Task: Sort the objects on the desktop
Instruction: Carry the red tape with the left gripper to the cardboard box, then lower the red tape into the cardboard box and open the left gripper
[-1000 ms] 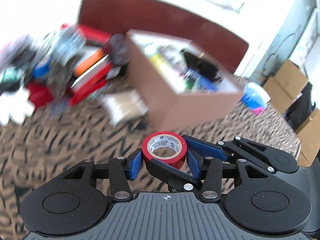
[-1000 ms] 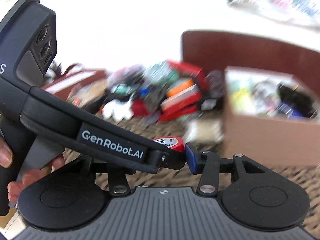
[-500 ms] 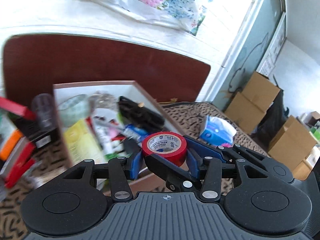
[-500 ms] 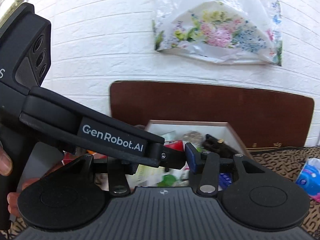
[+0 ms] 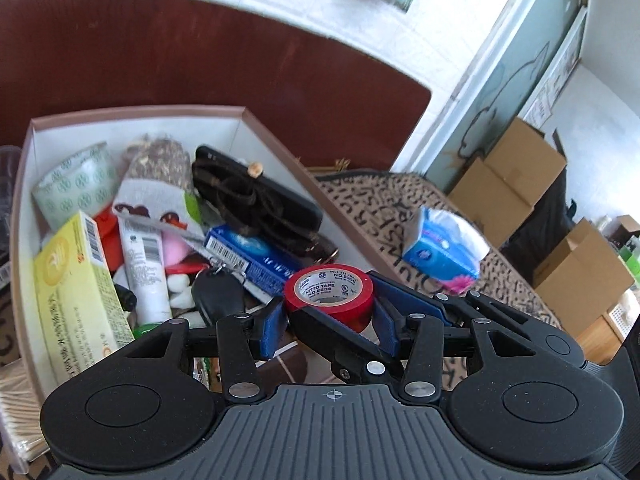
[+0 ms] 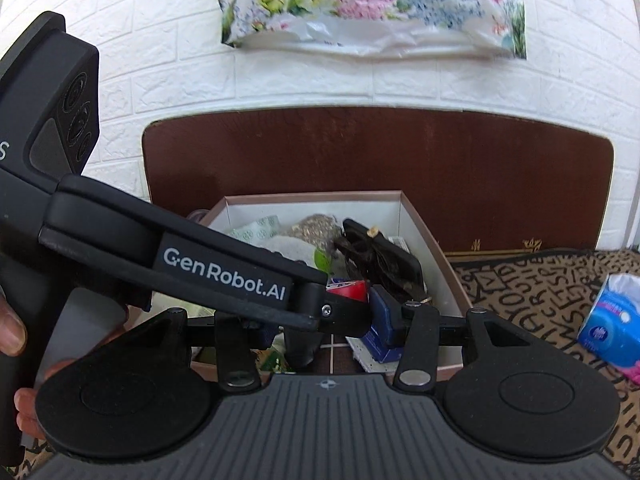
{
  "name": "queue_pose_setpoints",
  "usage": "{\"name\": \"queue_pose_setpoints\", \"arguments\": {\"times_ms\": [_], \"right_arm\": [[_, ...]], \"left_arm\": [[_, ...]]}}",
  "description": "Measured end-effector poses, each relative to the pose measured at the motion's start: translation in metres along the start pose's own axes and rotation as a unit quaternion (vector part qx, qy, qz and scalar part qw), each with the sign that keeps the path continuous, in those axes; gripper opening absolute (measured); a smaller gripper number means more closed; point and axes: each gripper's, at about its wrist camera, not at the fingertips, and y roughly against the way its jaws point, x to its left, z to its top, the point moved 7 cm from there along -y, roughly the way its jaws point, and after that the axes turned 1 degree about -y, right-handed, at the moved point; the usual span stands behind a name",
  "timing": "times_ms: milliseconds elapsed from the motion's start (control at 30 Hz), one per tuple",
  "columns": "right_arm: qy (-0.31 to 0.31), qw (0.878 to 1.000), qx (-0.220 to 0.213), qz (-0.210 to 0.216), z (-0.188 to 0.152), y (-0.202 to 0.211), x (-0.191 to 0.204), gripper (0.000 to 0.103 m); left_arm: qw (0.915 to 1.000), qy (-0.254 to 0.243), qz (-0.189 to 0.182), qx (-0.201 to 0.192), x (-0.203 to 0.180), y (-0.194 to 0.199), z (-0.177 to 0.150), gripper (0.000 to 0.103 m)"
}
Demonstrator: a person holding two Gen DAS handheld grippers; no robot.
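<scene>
Left gripper (image 5: 329, 322): blue pads partly closed on the outer wall of a small red roll of vinyl electrical tape (image 5: 329, 295) with a white printed core; the roll lies flat, hole upward, pinched at opposite sides.
Right gripper (image 6: 320, 320): comes in from the right, and one black finger of the left tool lies across its view; a sliver of the red roll shows by its blue pad (image 6: 382, 314). It looks closed on the same roll, though most of the contact is hidden.
Where the roll is: held in the air over the near edge of the open brown cardboard box with white lining (image 5: 280, 152), not yet inside it.
How the roll should handle: light and stiff as a ring, likely slick on its glossy outer wrap; not fragile. Squeezing across the full width of the band, as now, looks the safest hold; a grip on the rim alone might let it tip.
Box contents: a yellow carton (image 5: 76, 280), a white tube (image 5: 144, 268), a blue carton (image 5: 256, 260), a black pouch (image 5: 256, 200) and a clear printed tape roll (image 5: 76, 188); little bare floor remains.
Farther off: a blue tissue pack (image 5: 444, 252) on the patterned cloth of the table (image 5: 376, 216), well apart from the box.
</scene>
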Motion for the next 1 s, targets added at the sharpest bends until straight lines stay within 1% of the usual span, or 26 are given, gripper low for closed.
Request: {"name": "queue_pose_setpoints", "arguments": {"times_ms": [267,300,333,367,400,433,467,500,533,633,800,1000], "right_arm": [[-0.010,1.000,0.013,0.005,-0.007,-0.020,-0.007,0.053],[-0.010,1.000,0.013,0.005,-0.007,-0.021,-0.007,0.053],[-0.008,1.000,0.014,0.005,-0.006,-0.022,-0.008,0.055],[-0.007,1.000,0.011,0.004,-0.006,-0.023,-0.008,0.060],[-0.005,1.000,0.008,0.002,-0.005,-0.022,-0.008,0.072],[-0.001,1.000,0.005,-0.006,-0.005,-0.022,-0.008,0.079],[0.003,1.000,0.001,-0.016,-0.005,-0.021,-0.009,0.083],[0.006,1.000,-0.002,-0.026,-0.005,-0.020,-0.010,0.089],[0.009,0.999,-0.003,-0.032,-0.005,-0.020,-0.011,0.094],[0.009,0.999,-0.005,-0.038,-0.006,-0.018,-0.012,0.100],[0.011,0.999,0.000,-0.042,-0.007,-0.016,-0.009,0.102],[0.010,0.999,0.000,-0.045,-0.003,-0.009,-0.005,0.103]], "left_arm": [[0.9999,0.005,0.004,0.013,0.012,-0.019,0.000,0.062],[0.9999,0.006,0.006,0.013,0.013,-0.021,0.000,0.064],[0.9999,0.008,0.008,0.011,0.014,-0.021,0.000,0.075],[0.9999,0.011,0.009,0.006,0.015,-0.020,0.000,0.083],[0.9998,0.015,0.016,-0.004,0.016,-0.019,0.000,0.096],[0.9993,0.018,0.028,-0.018,0.017,-0.015,0.001,0.103],[0.9985,0.020,0.041,-0.030,0.018,-0.012,0.002,0.103],[0.9980,0.019,0.047,-0.036,0.018,-0.010,0.003,0.103],[0.9980,0.017,0.049,-0.036,0.019,-0.009,0.004,0.103],[0.9982,0.024,0.049,-0.024,0.022,-0.009,0.004,0.103],[0.9978,0.032,0.054,-0.020,0.026,-0.007,-0.002,0.103],[0.9980,0.025,0.054,-0.020,0.021,0.002,-0.007,0.103]]}}
